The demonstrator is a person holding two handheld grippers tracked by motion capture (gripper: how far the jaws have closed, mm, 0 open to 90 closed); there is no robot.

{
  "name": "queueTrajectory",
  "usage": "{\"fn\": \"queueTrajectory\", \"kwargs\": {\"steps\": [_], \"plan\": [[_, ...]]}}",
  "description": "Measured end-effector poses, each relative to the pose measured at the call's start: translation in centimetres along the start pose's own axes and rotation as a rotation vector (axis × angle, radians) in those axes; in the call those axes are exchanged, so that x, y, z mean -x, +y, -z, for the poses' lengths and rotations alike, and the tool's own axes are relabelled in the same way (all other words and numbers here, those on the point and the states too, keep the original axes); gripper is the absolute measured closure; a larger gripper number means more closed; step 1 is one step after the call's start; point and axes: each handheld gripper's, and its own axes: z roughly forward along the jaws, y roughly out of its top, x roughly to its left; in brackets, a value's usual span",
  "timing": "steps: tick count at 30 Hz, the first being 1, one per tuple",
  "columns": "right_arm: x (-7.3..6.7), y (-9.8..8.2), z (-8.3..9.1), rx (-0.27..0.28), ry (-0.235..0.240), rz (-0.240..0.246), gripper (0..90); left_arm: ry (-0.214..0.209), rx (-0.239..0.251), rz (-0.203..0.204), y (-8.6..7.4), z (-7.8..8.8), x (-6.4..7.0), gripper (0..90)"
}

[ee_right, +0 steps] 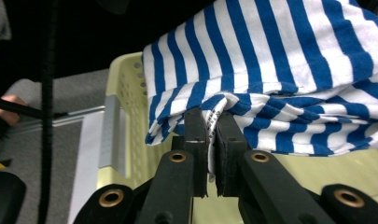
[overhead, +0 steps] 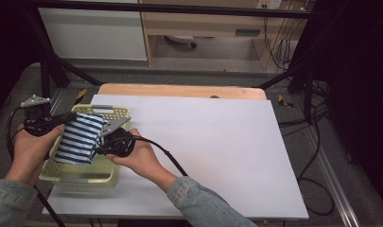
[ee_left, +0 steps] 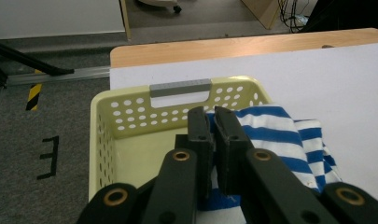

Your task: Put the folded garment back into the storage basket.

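The striped cloth [overhead: 80, 137] hangs over the yellow basket [overhead: 114, 112], pinched between both grippers' closed fingers [ee_left: 199, 126], left [overhead: 61, 120] and right [overhead: 104, 142].

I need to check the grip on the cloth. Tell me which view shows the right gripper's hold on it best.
The right gripper view: the right gripper has its jaws shut on a fold of the striped cloth, seen close up. The high view shows the cloth hanging between both grippers over the yellow basket. The left gripper view shows the cloth's other edge pinched.

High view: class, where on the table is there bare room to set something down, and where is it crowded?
The white table is bare right of the yellow basket, to its right edge. The left corner is crowded: both grippers hold the striped cloth over the basket.
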Motion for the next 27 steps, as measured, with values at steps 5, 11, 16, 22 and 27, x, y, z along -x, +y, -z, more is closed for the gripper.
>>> {"fn": "queueTrajectory", "kwargs": {"steps": [5, 11, 16, 22, 27], "plan": [[-0.2, -0.3, -0.1, -0.011, 0.007, 0.01, 85.8, 0.007, -0.003, 0.007, -0.3, -0.1, -0.2, 85.2], [-0.1, -0.7, 0.0, -0.011, 0.007, 0.006, 85.8, 0.007, -0.01, 0.01, -0.5, -0.4, -0.2, 85.1], [-0.1, -1.1, -0.1, -0.013, 0.009, -0.007, 85.8, 0.01, -0.022, 0.011, -1.0, -0.5, -0.4, 85.1], [0.2, -1.0, 0.1, -0.012, 0.009, -0.008, 85.7, 0.01, -0.032, 0.022, -1.6, -0.6, -0.6, 85.2], [0.2, -1.1, 0.0, -0.021, 0.008, -0.004, 85.7, 0.012, -0.04, 0.022, -2.0, -0.7, -0.7, 85.1]]}}
